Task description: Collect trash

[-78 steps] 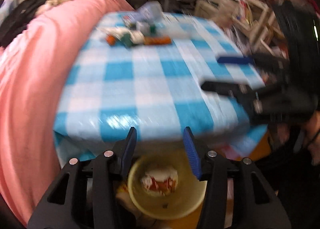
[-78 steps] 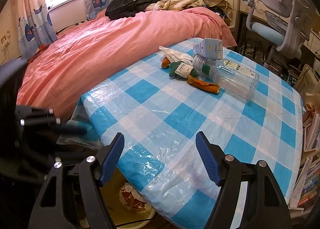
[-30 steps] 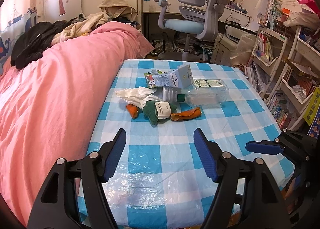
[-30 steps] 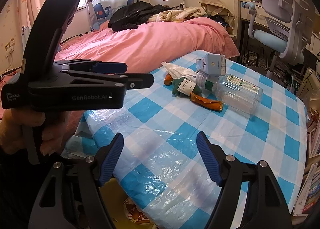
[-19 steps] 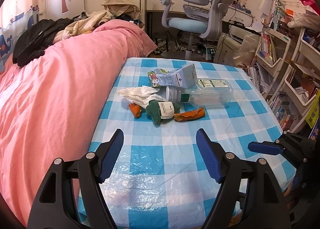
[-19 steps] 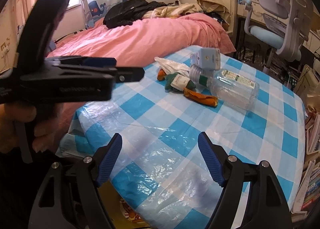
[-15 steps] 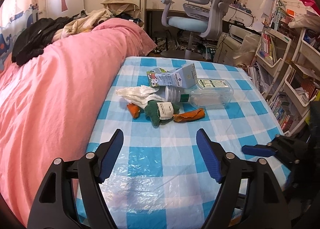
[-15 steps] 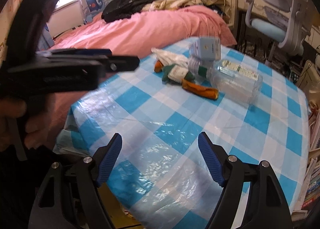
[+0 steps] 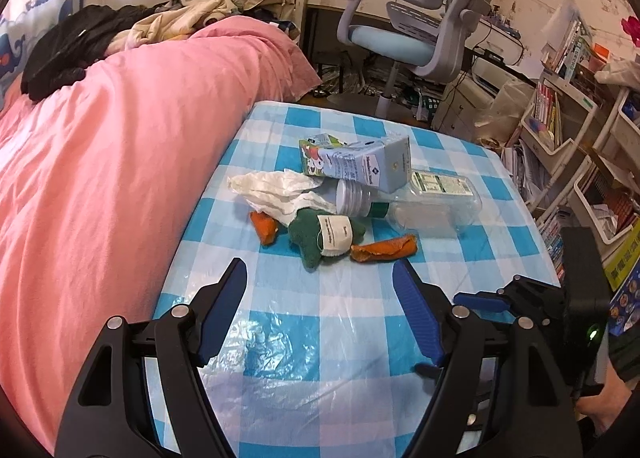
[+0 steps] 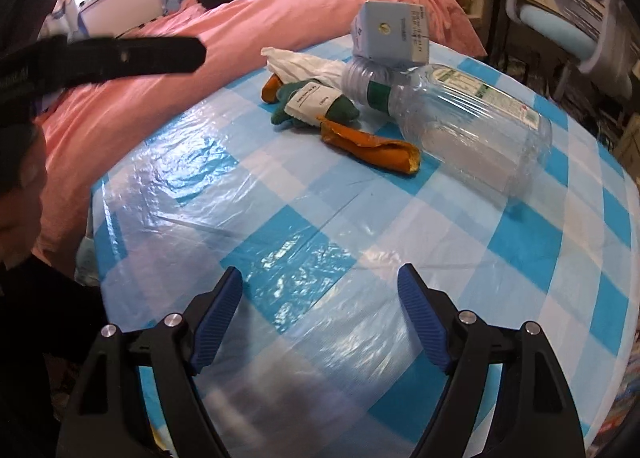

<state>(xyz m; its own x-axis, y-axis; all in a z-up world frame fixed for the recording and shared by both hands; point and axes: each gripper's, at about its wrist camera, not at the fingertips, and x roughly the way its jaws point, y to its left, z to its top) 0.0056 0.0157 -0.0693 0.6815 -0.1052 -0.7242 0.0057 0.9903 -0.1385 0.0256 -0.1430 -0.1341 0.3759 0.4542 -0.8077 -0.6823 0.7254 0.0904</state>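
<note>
Trash sits in one cluster ahead of both sets of jaws, beyond a stretch of bare checked tablecloth [image 9: 320, 322], none of it collected yet.

Left gripper [image 9: 320, 278]: jaws spread wide, nothing between them. Right gripper [image 10: 320, 286]: likewise released and empty. Since half a second back the right view has closed in on the pile, which now looms larger; the left view has barely shifted. Judgement: the right gripper is on approach, and a first pick is near.

Nearest, just ahead of the jaws, glossy plastic cloth, crinkled, blue-and-white squares, strong glare.

Next, orange peel [image 10: 372, 146], a curled leathery strip, closest piece to the right jaws. Just left of it a green wad with a white paper label [image 10: 312, 102], soft-looking, fuzzy. A second, smaller orange peel piece [image 9: 264, 226] lies beyond, left.

Behind these, crumpled white tissue [image 9: 276, 190], thin and limp. Clear plastic bottle [image 10: 468, 130] lies on its side, ribbed neck, green band, rigid, likely to roll. Pale blue milk carton [image 9: 360, 164] rests tipped against the bottle neck, boxy, flat-faced.

Farthest: pink duvet [image 9: 100, 146] left of the table, desk chair [image 9: 420, 34] beyond.
</note>
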